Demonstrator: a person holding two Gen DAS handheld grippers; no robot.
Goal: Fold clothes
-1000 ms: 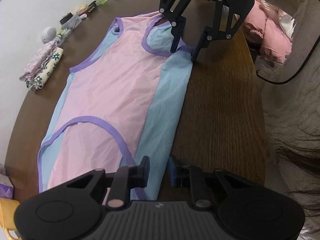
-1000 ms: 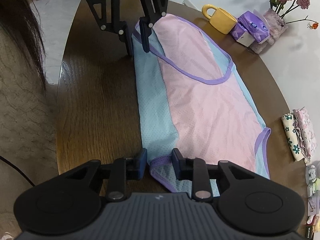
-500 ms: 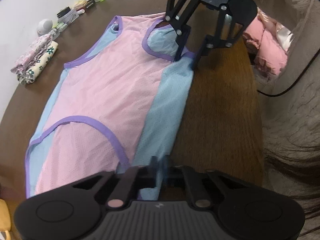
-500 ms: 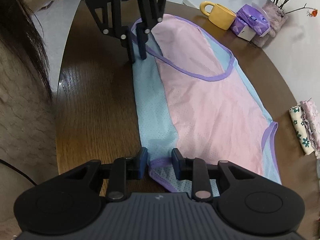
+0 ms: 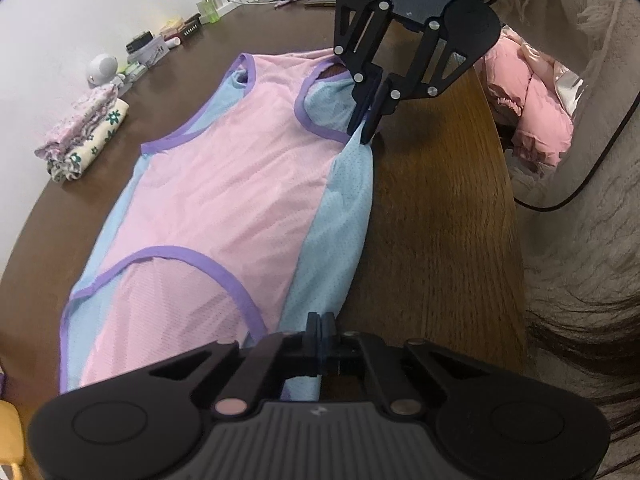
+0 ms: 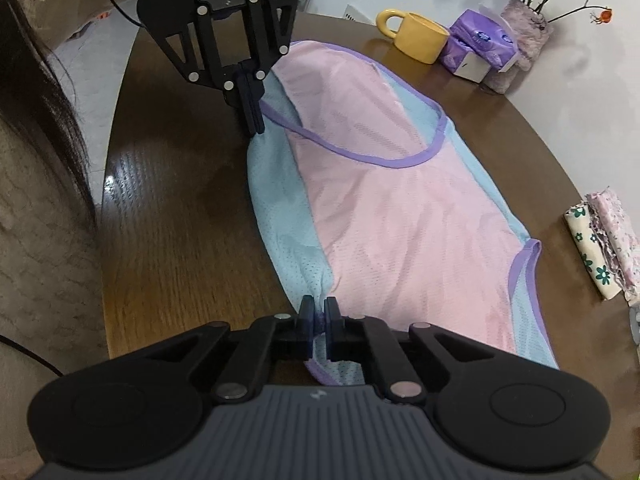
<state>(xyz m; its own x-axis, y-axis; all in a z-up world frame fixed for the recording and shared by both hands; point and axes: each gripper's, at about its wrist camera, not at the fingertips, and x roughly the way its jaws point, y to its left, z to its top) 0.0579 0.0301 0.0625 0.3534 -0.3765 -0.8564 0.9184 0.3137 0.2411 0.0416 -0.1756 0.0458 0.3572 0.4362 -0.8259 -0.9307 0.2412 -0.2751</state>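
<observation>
1. Your left gripper (image 5: 320, 322), whose jaws stood apart a second earlier, had drawn together on the blue near edge of the vest (image 5: 224, 200) at one end; its pads were pressed nearly flat, with mesh caught between them.
2. Your right gripper (image 6: 319, 316) had done the same a half-second later, narrowing from an open straddle to a pinch on the purple-trimmed edge at the other end.
3. The vest itself lay spread flat on the wooden table (image 5: 432, 220), pink panel up, its near blue side now bunched slightly at each pinch.
4. You therefore held both ends of the near long edge, which I judge finished the grasp step; the fold across the vest was not yet begun.
5. The folded floral cloth (image 6: 600, 240) and yellow mug (image 6: 420, 38) sat beyond the far edge, apart from the vest.
</observation>
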